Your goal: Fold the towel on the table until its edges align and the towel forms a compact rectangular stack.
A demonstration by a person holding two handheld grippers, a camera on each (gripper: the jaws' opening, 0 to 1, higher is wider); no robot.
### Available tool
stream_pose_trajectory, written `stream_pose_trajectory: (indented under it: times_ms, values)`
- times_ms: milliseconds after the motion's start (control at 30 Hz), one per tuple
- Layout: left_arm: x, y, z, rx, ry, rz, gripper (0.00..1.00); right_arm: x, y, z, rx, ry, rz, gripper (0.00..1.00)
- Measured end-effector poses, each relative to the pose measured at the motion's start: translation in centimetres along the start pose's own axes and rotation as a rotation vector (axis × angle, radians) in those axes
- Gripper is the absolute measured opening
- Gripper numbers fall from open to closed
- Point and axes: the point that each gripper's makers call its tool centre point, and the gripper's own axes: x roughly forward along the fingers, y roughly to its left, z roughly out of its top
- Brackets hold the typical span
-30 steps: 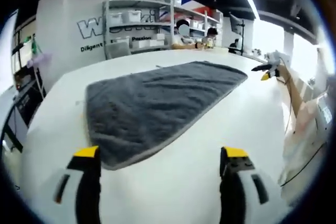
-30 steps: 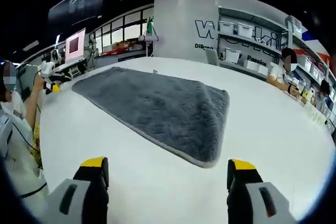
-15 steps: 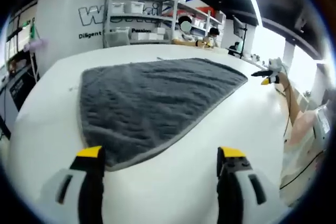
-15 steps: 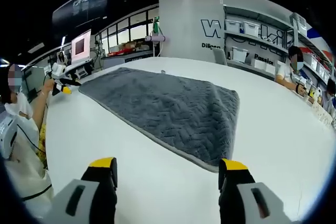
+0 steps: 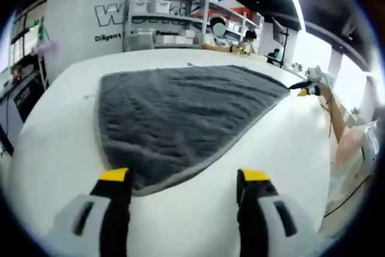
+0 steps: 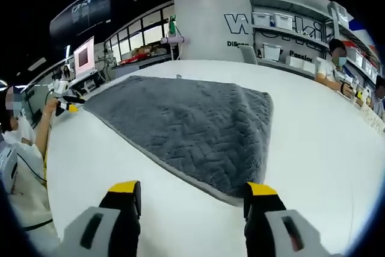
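Monitor (image 6: 83, 56) beyond towel (image 6: 192, 124), right gripper view

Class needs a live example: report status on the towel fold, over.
Left gripper open, at the towel's near corner. Right gripper open, at its own corner. Towel flat, unfolded on the table. Nothing in the way.
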Motion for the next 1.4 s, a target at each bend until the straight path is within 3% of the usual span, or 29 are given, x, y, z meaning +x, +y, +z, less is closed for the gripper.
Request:
stream_pose_trajectory:
  times_ms: [267, 600, 1167, 1300, 1400]
  values:
    - [0.0, 0.1, -0.3, 0.056, 0.04, 0.013, 0.71, 0.4, -1.1, -0.4, -0.006, 0.029, -0.045, 0.59]
    - [0.0, 0.8, -0.4, 0.081, 0.058, 0.045, 0.62, 0.4, -1.7, -0.6, -0.039, 0.042, -0.066, 0.5]
    - [0.1, 2.5, -0.2, 0.073, 0.019, 0.113, 0.33, 0.4, -2.8, -0.5, -0.046, 0.03, -0.12, 0.33]
    - [0.1, 2.5, -0.1, 0.109, 0.03, 0.129, 0.22, 0.2, -3.4, -0.4, -0.069, 0.031, -0.152, 0.22]
    - [0.1, 2.7, 0.0, 0.114, 0.034, 0.134, 0.2, 0.3, -3.5, -0.3, -0.077, 0.037, -0.161, 0.17]
